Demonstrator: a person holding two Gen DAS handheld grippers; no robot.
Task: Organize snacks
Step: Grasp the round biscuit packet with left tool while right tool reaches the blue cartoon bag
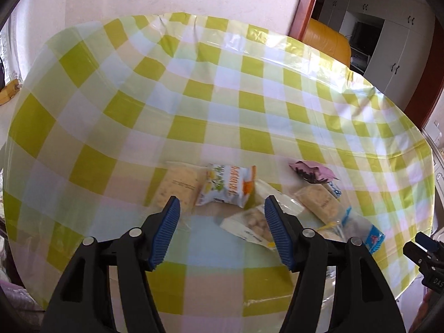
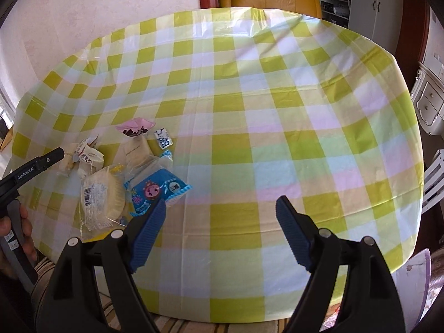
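Right wrist view: snacks [image 2: 125, 172] cluster near tablecloth's [image 2: 277, 111] left edge.

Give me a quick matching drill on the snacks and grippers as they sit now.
Things:
1. blue packet
2. pink wrapper
3. barcode cake
4. right gripper

States:
A. farthest up the table of the pile
B. open, nothing between its fingers
C. nearest the right gripper's left finger
D. clear wrap, just left of the blue packet

Pairs: 1-C, 2-A, 3-D, 4-B
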